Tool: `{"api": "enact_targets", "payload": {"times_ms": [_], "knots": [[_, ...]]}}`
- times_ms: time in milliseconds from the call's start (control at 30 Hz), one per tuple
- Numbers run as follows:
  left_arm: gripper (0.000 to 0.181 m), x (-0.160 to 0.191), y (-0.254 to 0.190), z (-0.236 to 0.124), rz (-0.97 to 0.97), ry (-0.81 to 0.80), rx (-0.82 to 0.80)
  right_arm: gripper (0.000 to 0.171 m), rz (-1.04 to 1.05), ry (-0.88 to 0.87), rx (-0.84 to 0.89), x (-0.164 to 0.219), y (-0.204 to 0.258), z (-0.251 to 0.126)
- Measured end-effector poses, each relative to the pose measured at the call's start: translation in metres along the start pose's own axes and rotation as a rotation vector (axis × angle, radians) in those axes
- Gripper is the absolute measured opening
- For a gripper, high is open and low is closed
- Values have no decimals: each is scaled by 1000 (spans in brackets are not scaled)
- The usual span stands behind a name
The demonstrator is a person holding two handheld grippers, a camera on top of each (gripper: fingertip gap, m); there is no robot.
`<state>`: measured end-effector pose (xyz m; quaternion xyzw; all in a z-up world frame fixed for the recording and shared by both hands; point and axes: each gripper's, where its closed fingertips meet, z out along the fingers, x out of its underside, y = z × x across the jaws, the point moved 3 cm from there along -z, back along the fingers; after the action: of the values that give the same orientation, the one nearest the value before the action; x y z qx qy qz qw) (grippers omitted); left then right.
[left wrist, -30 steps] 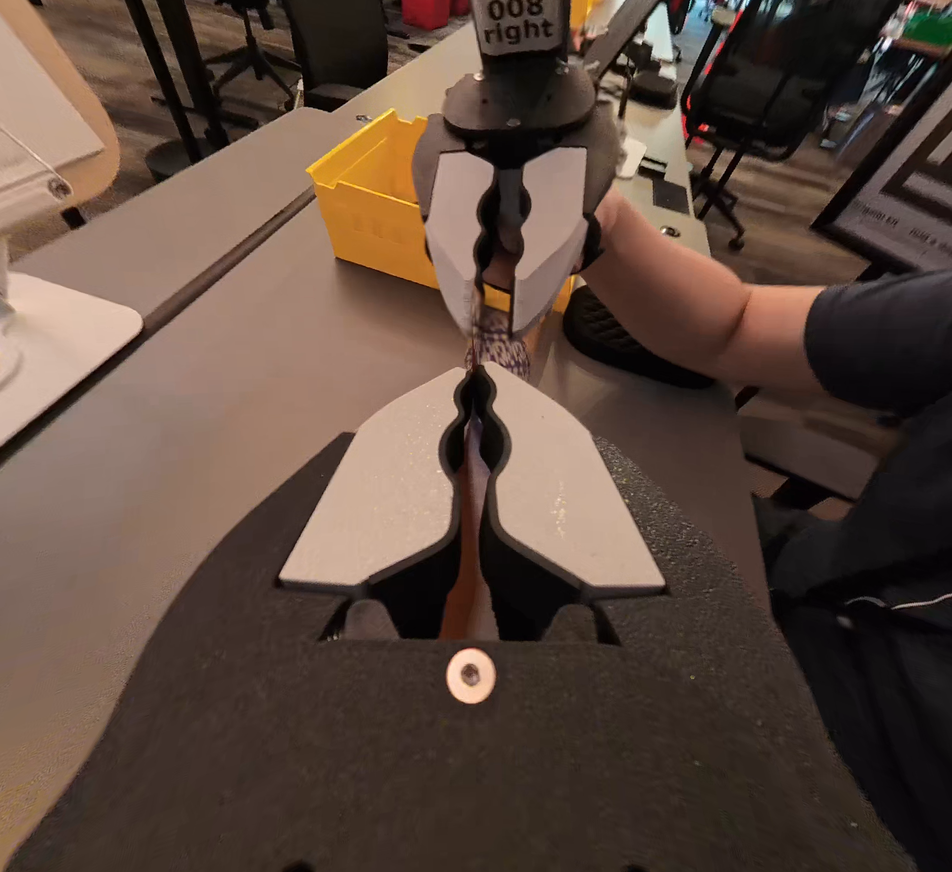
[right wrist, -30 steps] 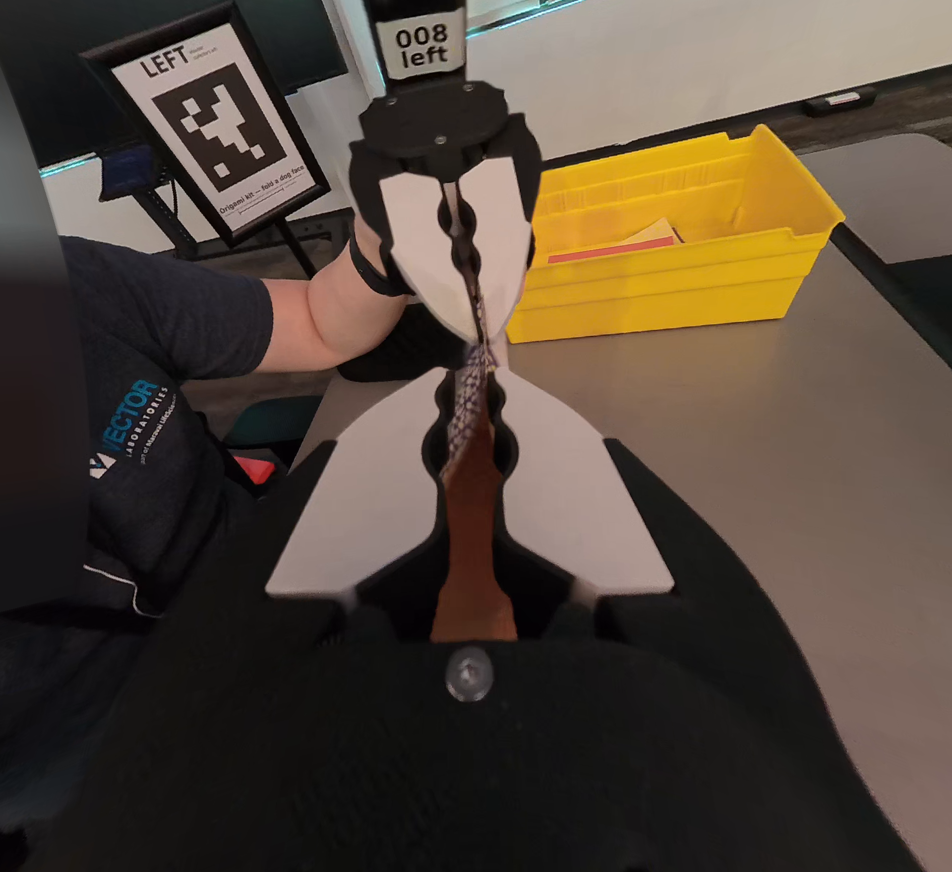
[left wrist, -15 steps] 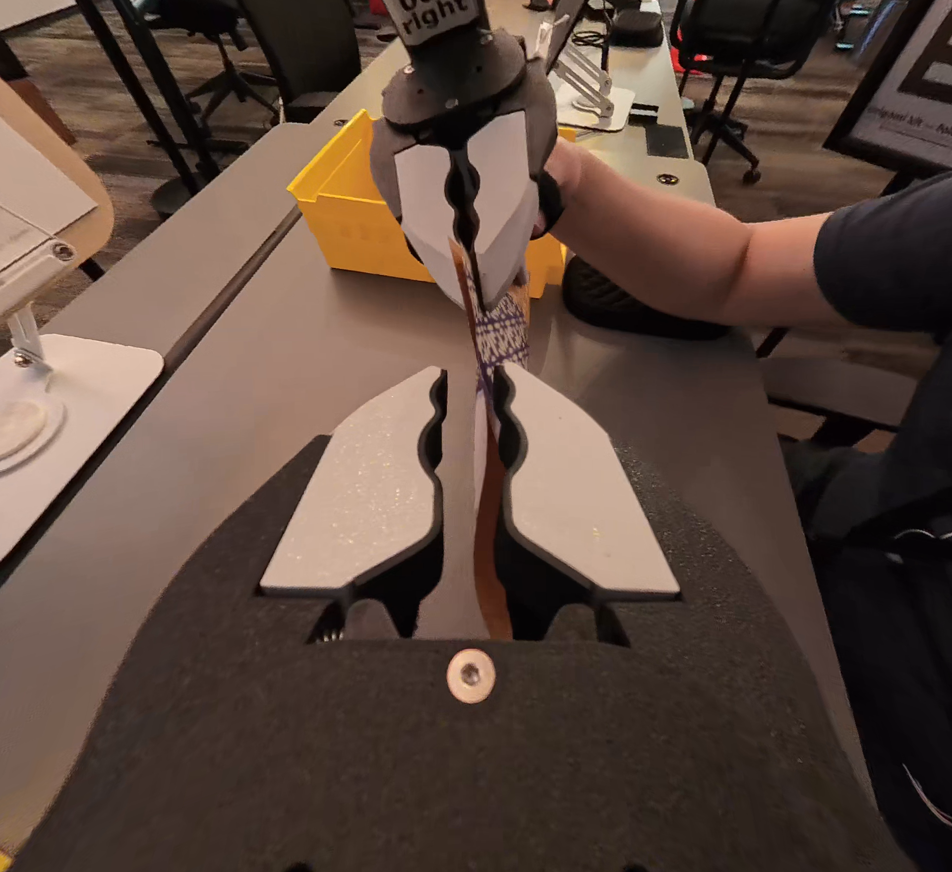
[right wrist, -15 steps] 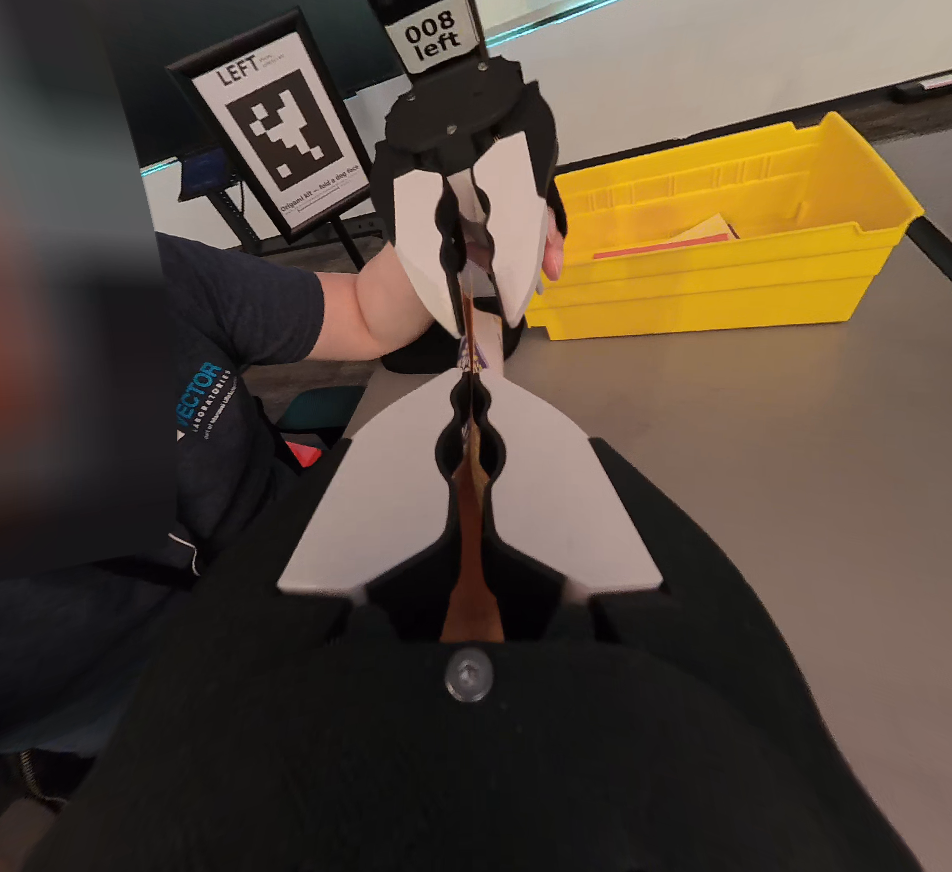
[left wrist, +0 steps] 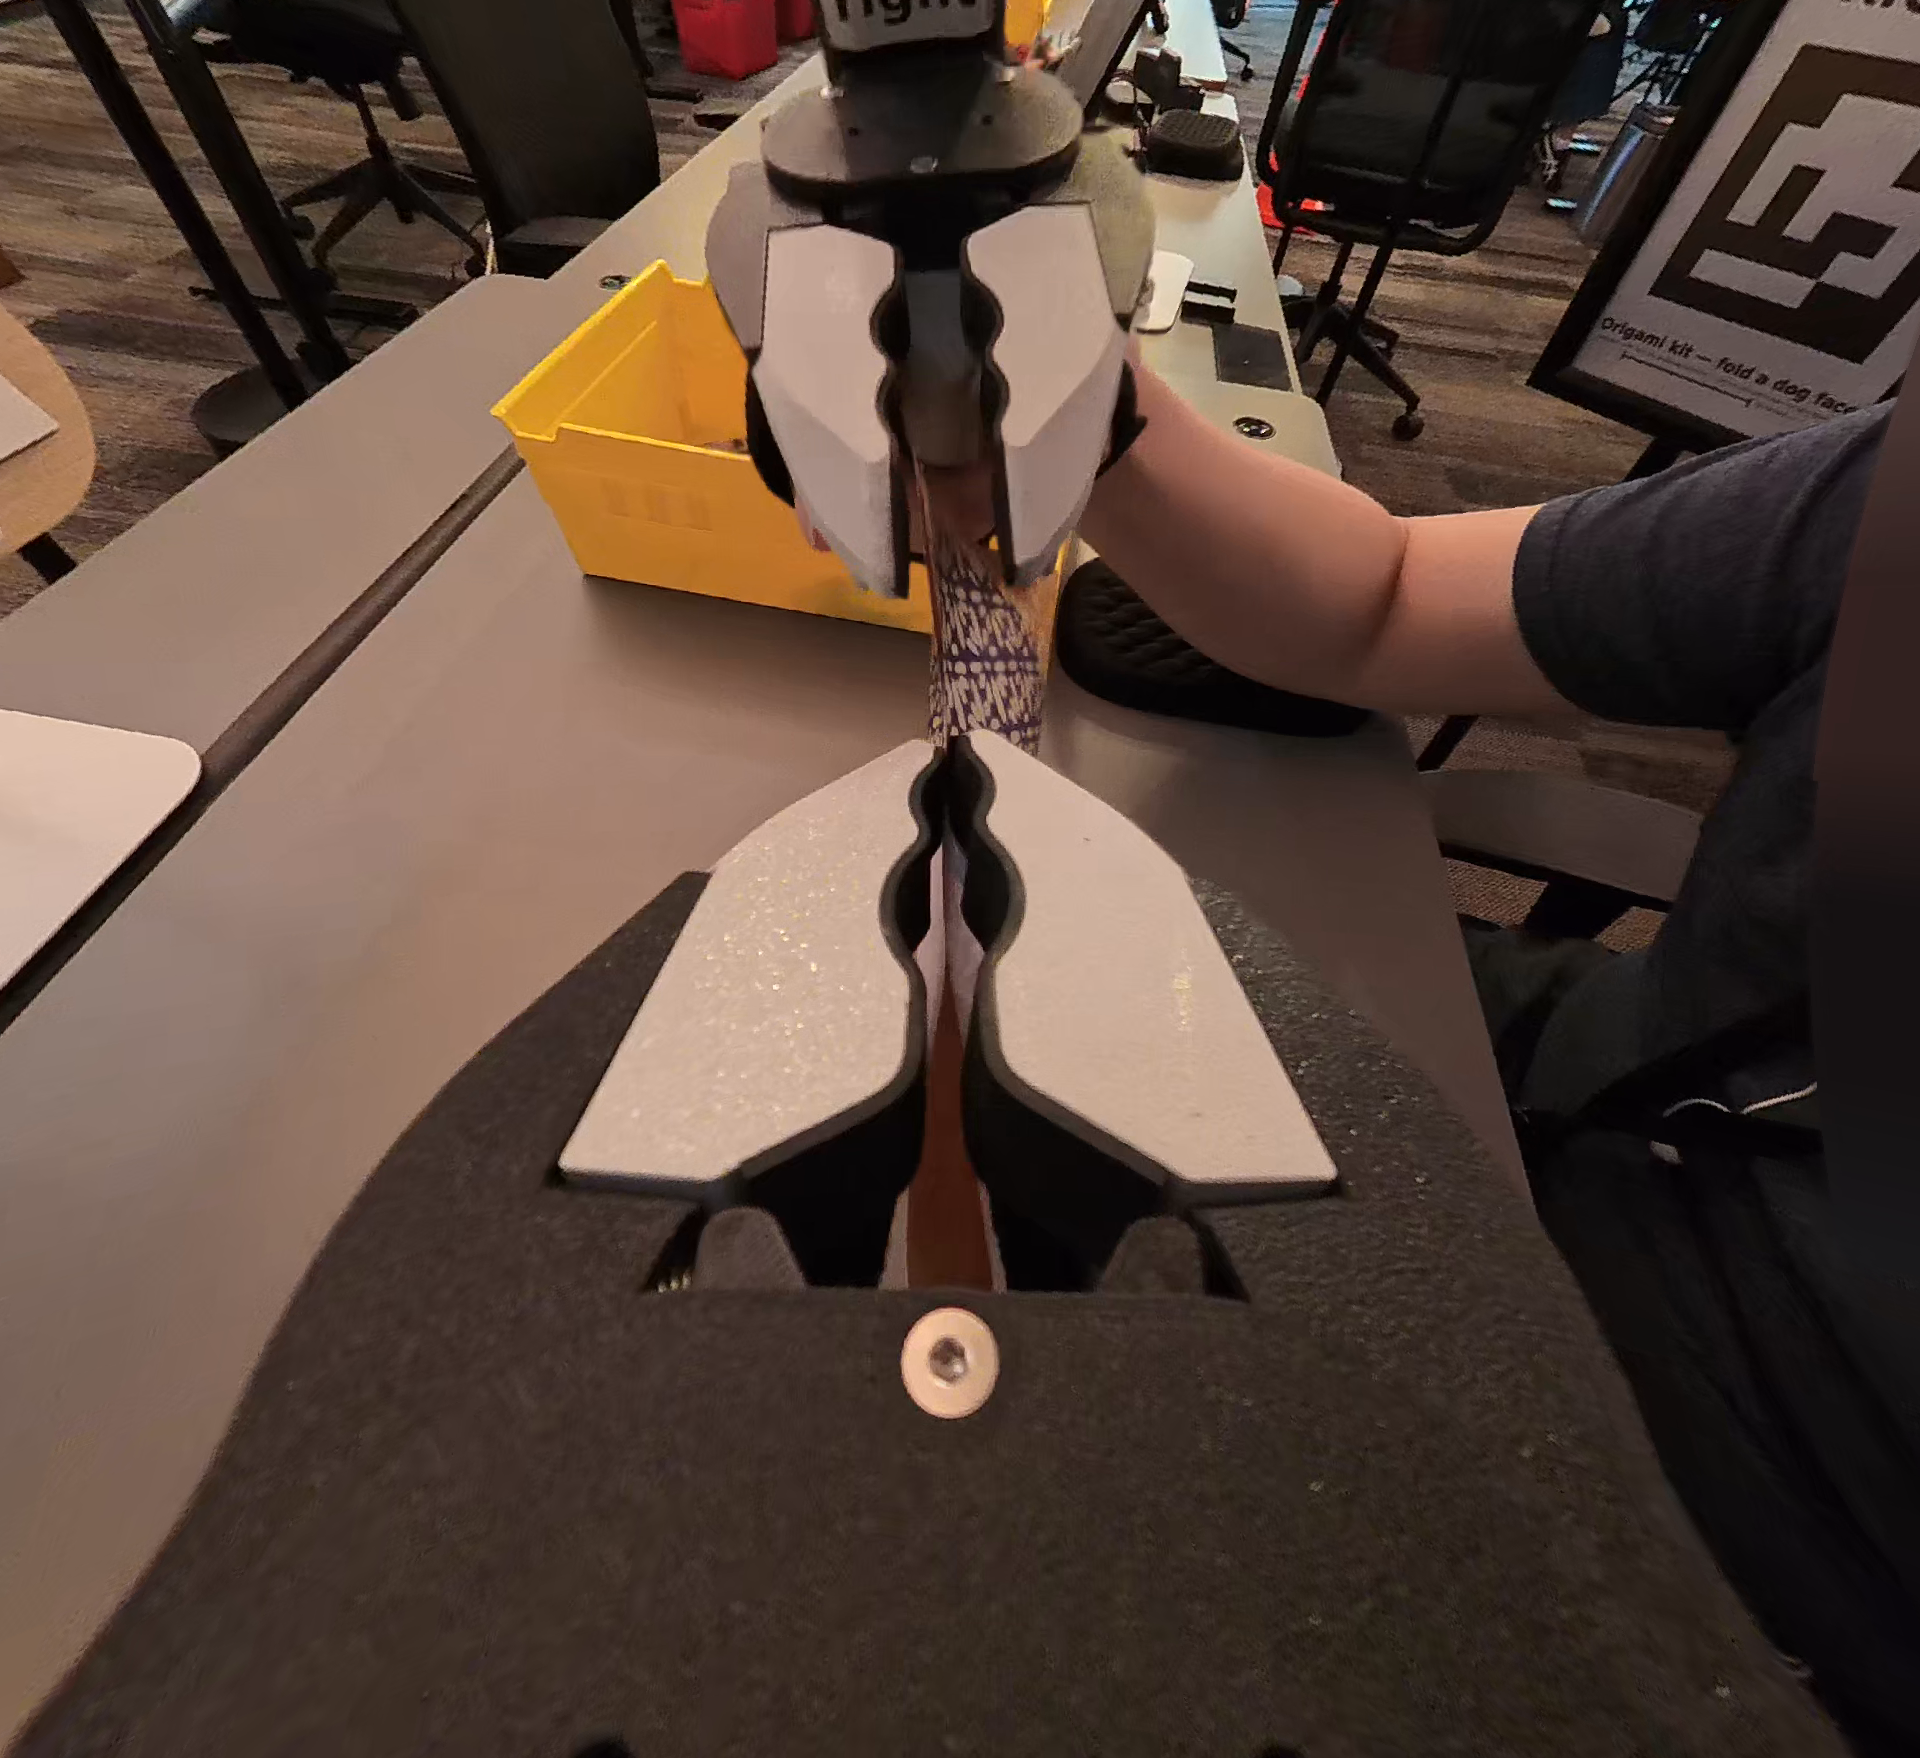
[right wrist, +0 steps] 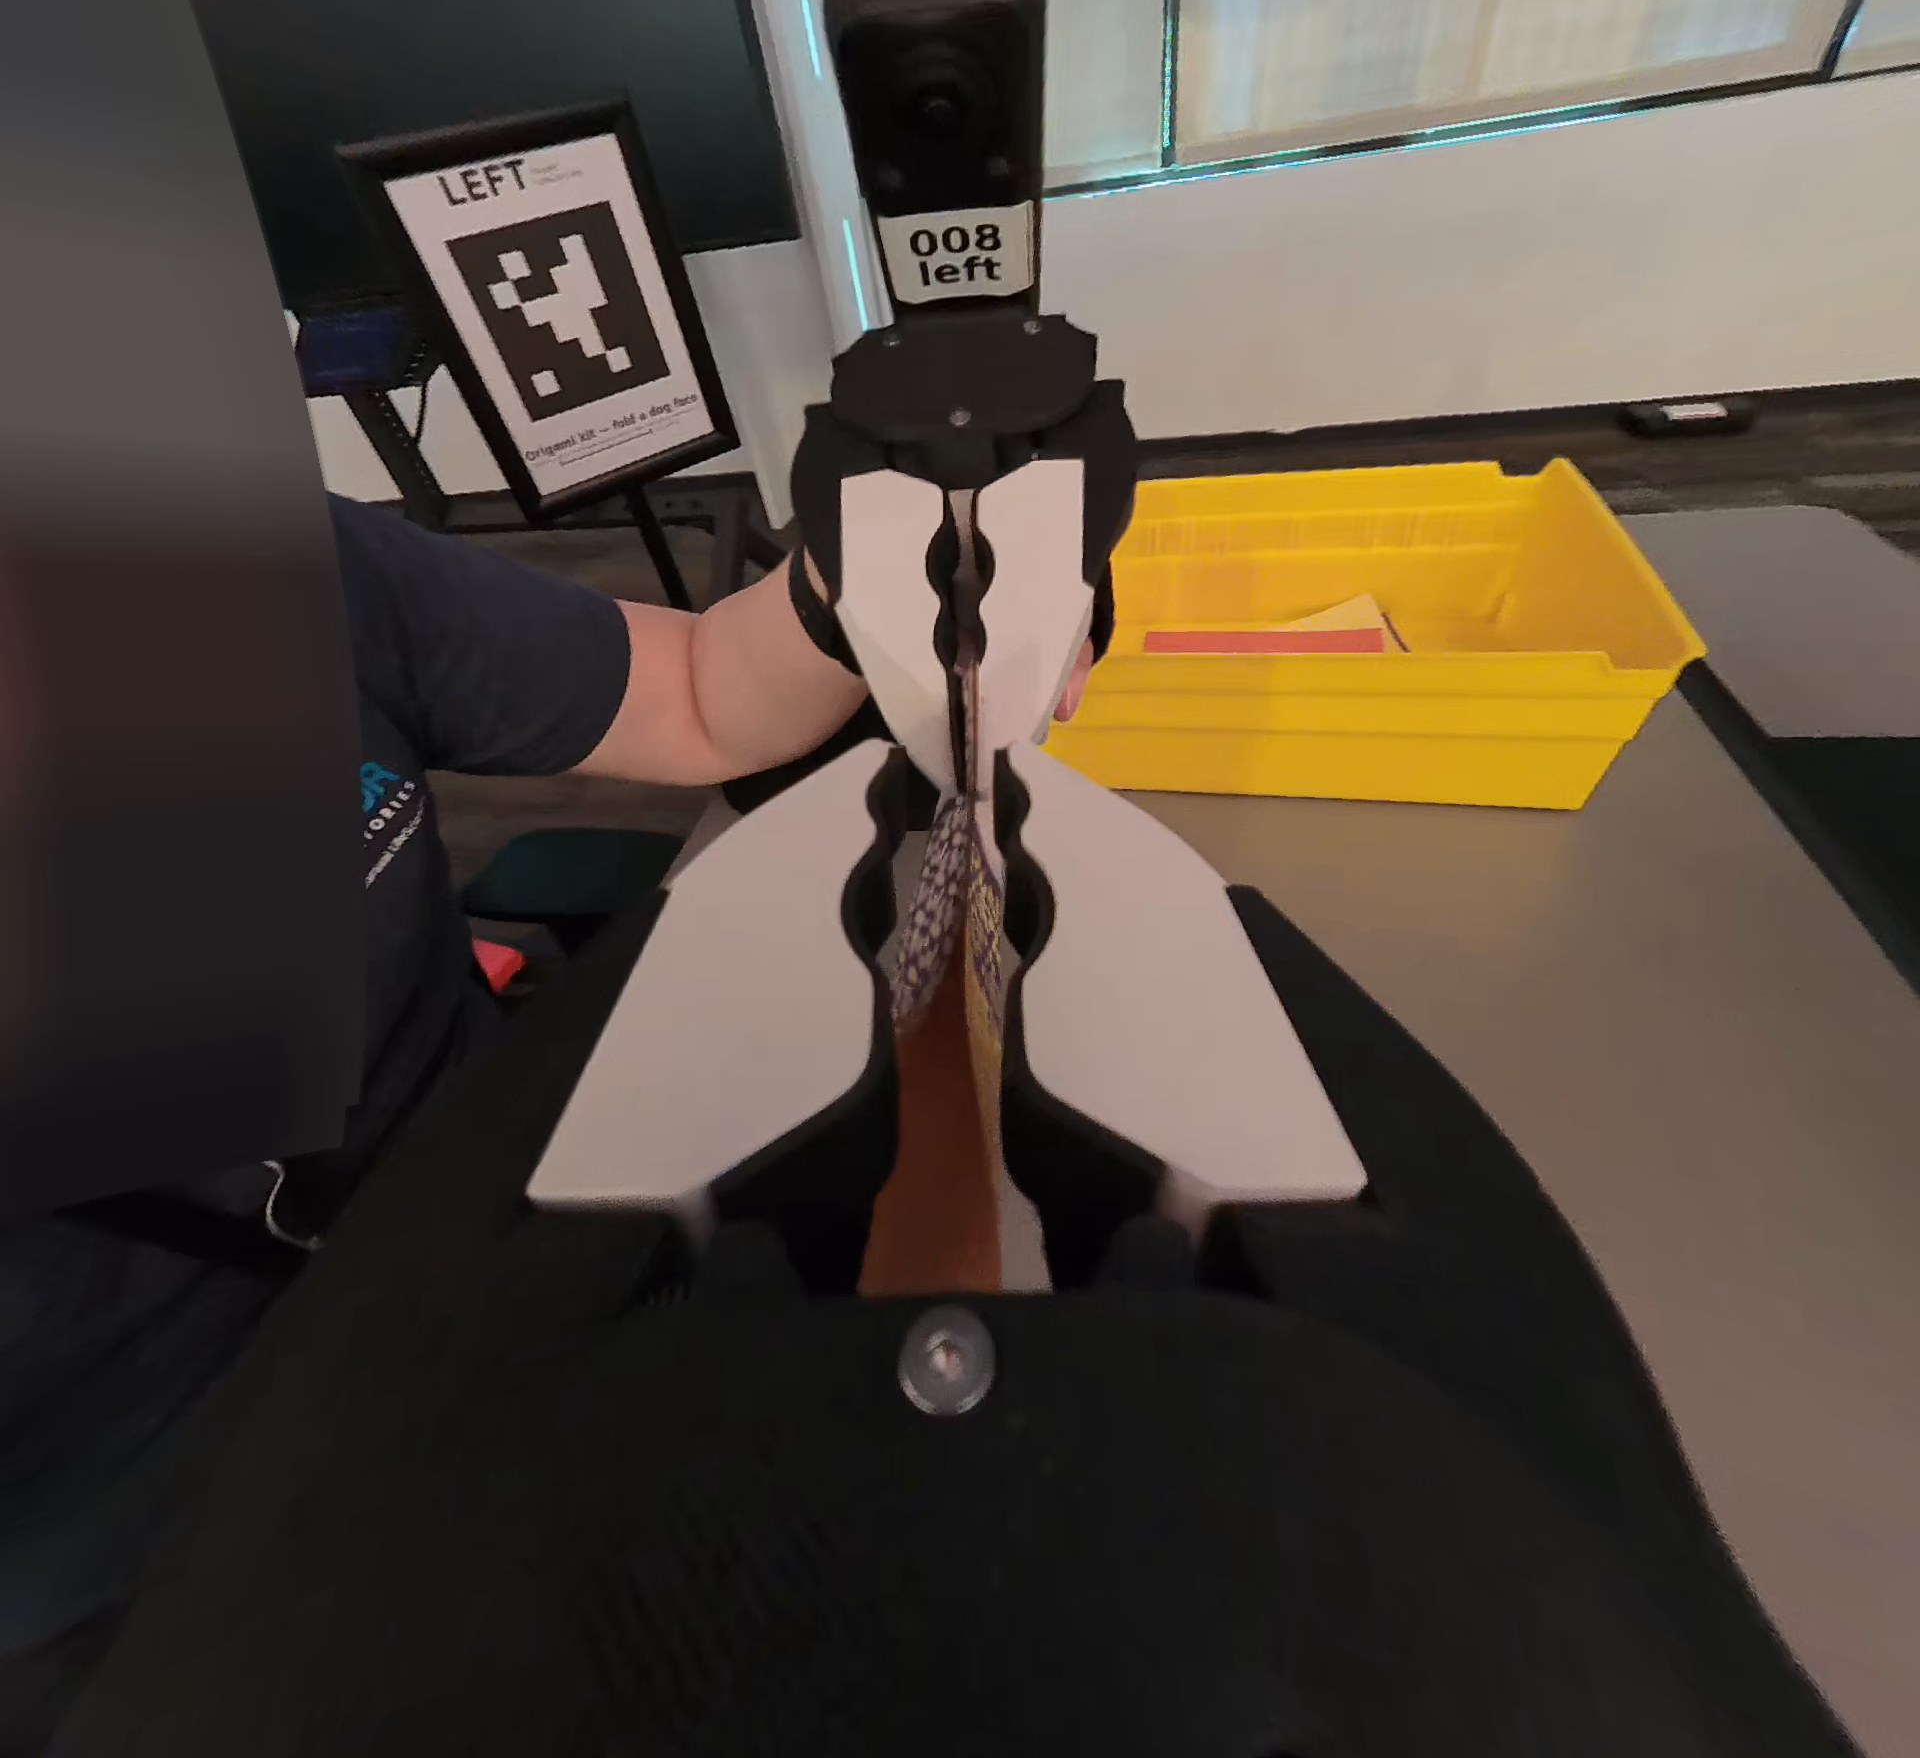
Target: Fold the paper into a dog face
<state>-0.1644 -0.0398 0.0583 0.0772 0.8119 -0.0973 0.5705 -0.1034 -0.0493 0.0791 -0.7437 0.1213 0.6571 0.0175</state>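
The paper is a folded sheet, purple-and-white patterned outside and brown inside, held upright on edge above the grey table. My left gripper is shut on its near end. My right gripper faces it from the far side, jaws apart, with the paper's other end between its fingers. In the right wrist view the paper runs loosely between my open right gripper's fingers, and the left gripper pinches it at the far end.
A yellow bin holding coloured sheets stands on the table behind the grippers; it also shows in the right wrist view. A black pad lies under the person's forearm. A white base plate sits at the left. Framed marker signs stand beside the table. Less than 4 cm separates the two grippers' tips.
One second ago both grippers were shut on the paper. Half a second ago the left was open and the right shut. Now the left has shut on the paper and the right has opened.
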Motion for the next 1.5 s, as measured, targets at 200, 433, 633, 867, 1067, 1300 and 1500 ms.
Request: {"api": "enact_targets", "payload": {"times_ms": [200, 433, 633, 867, 1067, 1300, 1500], "knots": [[0, -2, -7, 2, 4, 4, 21, 1, -3, 4, 5, -6, 7, 0], [18, -15, -15, -3, 5, -61, 10, 1, 39, -33, -58, -13, 17, -1], [10, -23, -19, -9, 9, -113, 26, 1, 46, -16, -75, -12, 21, 5], [0, -24, -21, -11, 51, -111, 11, 1, 76, -43, -93, -14, 21, 8], [0, -25, -14, -16, 20, -132, -6, 14, 19, -83, -11, -21, 15, -1], [0, -20, -9, -14, -30, -114, 29, 18, -96, -83, 95, -27, 13, -17], [0, -16, -10, -12, -34, -95, 45, 11, -244, 120, 158, -7, 12, -17]]}}
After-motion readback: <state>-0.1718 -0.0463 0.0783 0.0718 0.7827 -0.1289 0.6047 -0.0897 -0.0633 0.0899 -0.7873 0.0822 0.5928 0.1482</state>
